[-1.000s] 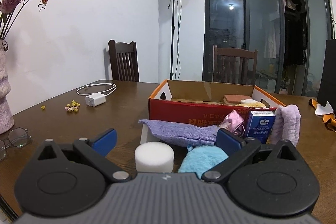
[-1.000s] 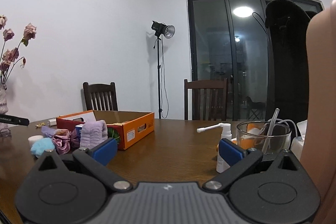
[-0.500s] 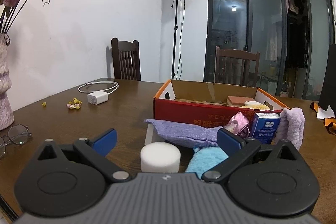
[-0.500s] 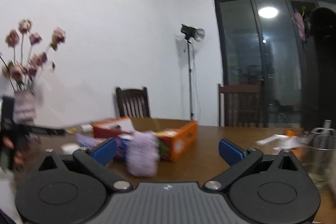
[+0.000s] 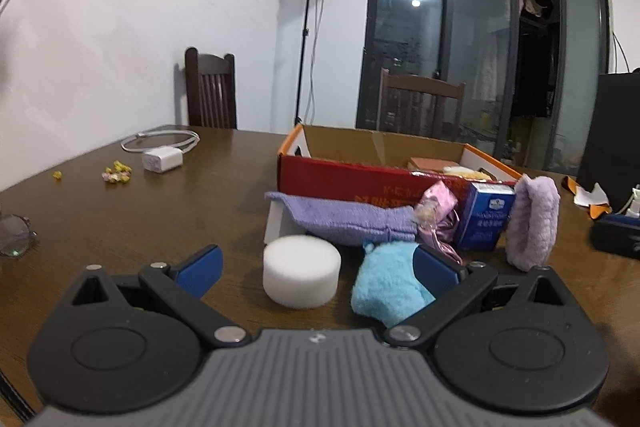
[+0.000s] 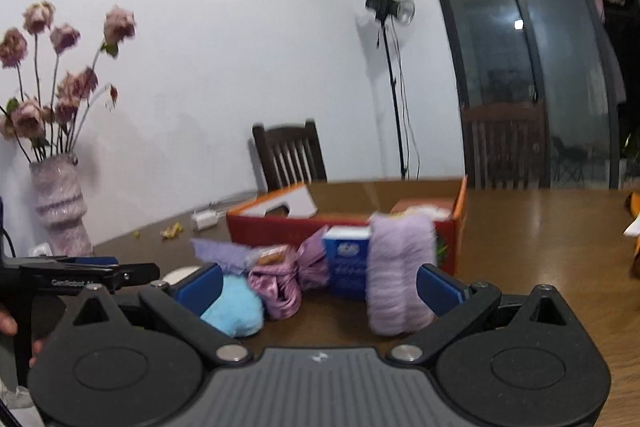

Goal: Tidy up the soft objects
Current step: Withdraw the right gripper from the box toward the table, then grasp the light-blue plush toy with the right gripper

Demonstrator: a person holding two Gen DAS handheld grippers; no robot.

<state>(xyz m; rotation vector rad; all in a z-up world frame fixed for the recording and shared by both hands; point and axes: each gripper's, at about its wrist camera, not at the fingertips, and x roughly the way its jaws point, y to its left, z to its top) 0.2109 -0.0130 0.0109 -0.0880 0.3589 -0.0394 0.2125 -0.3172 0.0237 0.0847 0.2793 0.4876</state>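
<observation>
An open red and orange cardboard box (image 5: pixel 360 175) stands on the brown table, also in the right wrist view (image 6: pixel 452 223). In front of it lie a white sponge puck (image 5: pixel 301 275), a blue fluffy cloth (image 5: pixel 386 287), a lilac towel (image 5: pixel 340 219), a pink satin scrunchie (image 5: pixel 436 223), a blue tissue pack (image 5: pixel 486 215) and an upright lilac fuzzy roll (image 5: pixel 532 223). My left gripper (image 5: pixel 316 267) is open, low over the table, with the puck between its fingers. My right gripper (image 6: pixel 318 285) is open, facing the scrunchie (image 6: pixel 280 287), with the lilac roll (image 6: pixel 400 275) near its right finger.
A white charger with cable (image 5: pixel 162 159), small yellow bits (image 5: pixel 116 173) and glasses (image 5: pixel 14 241) lie on the left of the table. A vase of dried roses (image 6: pixel 60 211) stands at the left. Two chairs (image 5: pixel 210 91) and a light stand (image 5: pixel 308 39) are behind.
My right gripper has swung left from the glass and bottle side and moved close to the soft objects. My left gripper has shifted slightly left and nearer to the puck.
</observation>
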